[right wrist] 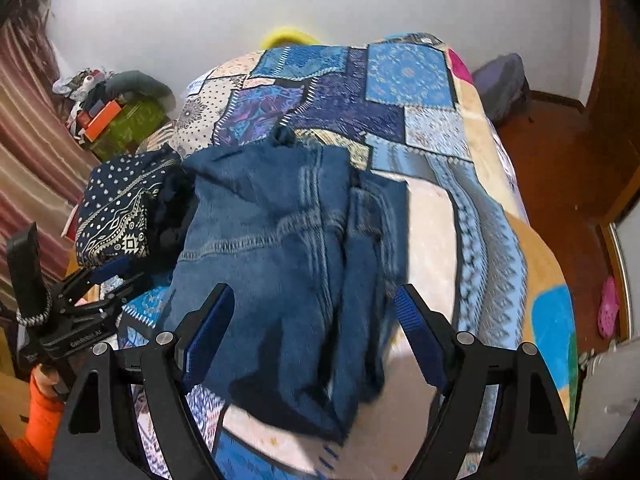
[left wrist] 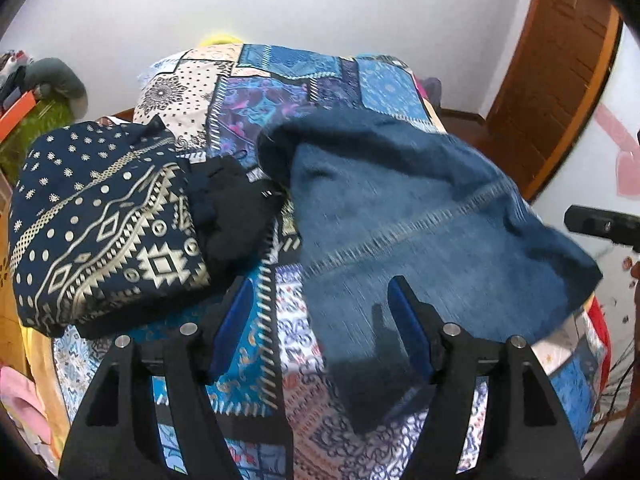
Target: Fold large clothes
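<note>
A pair of blue jeans lies folded in a heap on the patchwork bedspread. In the right wrist view the jeans lie straight ahead, reaching between the fingers. My left gripper is open and empty, just above the jeans' near left edge. My right gripper is open and empty, hovering over the jeans' near end. The left gripper also shows at the left of the right wrist view. Part of the right gripper shows at the right edge of the left wrist view.
A folded navy garment with a cream geometric print lies left of the jeans, with a black garment beside it. A green box with clutter stands beyond the bed's left side. A wooden door is at the right.
</note>
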The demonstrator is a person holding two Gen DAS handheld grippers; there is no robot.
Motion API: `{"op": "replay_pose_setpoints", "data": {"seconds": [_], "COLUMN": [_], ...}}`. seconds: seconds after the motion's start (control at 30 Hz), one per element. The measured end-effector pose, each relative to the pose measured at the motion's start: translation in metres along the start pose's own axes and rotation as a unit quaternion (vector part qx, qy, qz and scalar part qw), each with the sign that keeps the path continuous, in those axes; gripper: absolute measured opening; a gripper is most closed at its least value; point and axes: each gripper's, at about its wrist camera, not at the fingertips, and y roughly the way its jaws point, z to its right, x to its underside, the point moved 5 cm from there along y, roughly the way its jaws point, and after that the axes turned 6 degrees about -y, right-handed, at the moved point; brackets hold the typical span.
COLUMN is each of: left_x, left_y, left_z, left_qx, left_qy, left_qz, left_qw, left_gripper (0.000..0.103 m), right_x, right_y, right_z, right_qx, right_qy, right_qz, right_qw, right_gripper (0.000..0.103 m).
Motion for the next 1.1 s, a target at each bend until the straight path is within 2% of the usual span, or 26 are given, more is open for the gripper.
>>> {"op": "replay_pose_setpoints", "data": {"seconds": [0.13,0.3,0.4,0.5,0.57,0.63,0.73,0.83,0.87,1.0,1.07,1.1], "left_x": [-0.009,-0.004,-0.001,-0.002,-0.002,-0.002,-0.003,-0.006,-0.007,-0.011,-0.013,-0.013], "left_y": [0.015,0.046,0.063,0.079,0.092,0.103,0.113,0.119,0.121,0.13,0.132,0.131], "left_z": [-0.009,-0.017,-0.02,-0.022,-0.024,-0.024,-0.022,-0.015,-0.012,-0.005,-0.004,-0.004], "left_qx": [0.026,0.033,0.068,0.118,0.156,0.184,0.206,0.222,0.226,0.245,0.253,0.257], "left_qy": [-0.024,-0.049,-0.081,-0.12,-0.15,-0.178,-0.2,-0.201,-0.202,-0.215,-0.223,-0.228], "left_qz": [-0.02,-0.055,-0.075,-0.102,-0.128,-0.147,-0.159,-0.163,-0.165,-0.175,-0.178,-0.177], "left_qw": [0.9992,0.9968,0.9915,0.9804,0.9678,0.9556,0.9444,0.9401,0.9384,0.929,0.9245,0.922], "left_gripper": [0.069,0.069,0.069,0.069,0.069,0.069,0.073,0.074,0.078,0.084,0.084,0.083], "right_x": [-0.003,0.002,0.008,0.012,0.012,0.009,0.002,-0.007,-0.011,-0.017,-0.018,-0.017], "right_y": [0.023,0.046,0.058,0.066,0.067,0.067,0.069,0.074,0.076,0.083,0.083,0.083], "right_z": [0.001,0.024,0.046,0.059,0.063,0.06,0.054,0.051,0.05,0.048,0.048,0.047], "right_qx": [0.003,0.014,-0.027,-0.082,-0.106,-0.106,-0.097,-0.091,-0.092,-0.116,-0.122,-0.125], "right_qy": [-0.01,0.009,0.056,0.096,0.112,0.108,0.093,0.081,0.074,0.08,0.085,0.089], "right_qz": [-0.02,-0.045,-0.065,-0.075,-0.076,-0.076,-0.072,-0.067,-0.063,-0.06,-0.057,-0.055], "right_qw": [1.0,0.999,0.996,0.989,0.985,0.986,0.988,0.99,0.991,0.988,0.987,0.987], "right_gripper": [0.08,0.08,0.08,0.083,0.086,0.086,0.086,0.087,0.087,0.087,0.084,0.079]}}
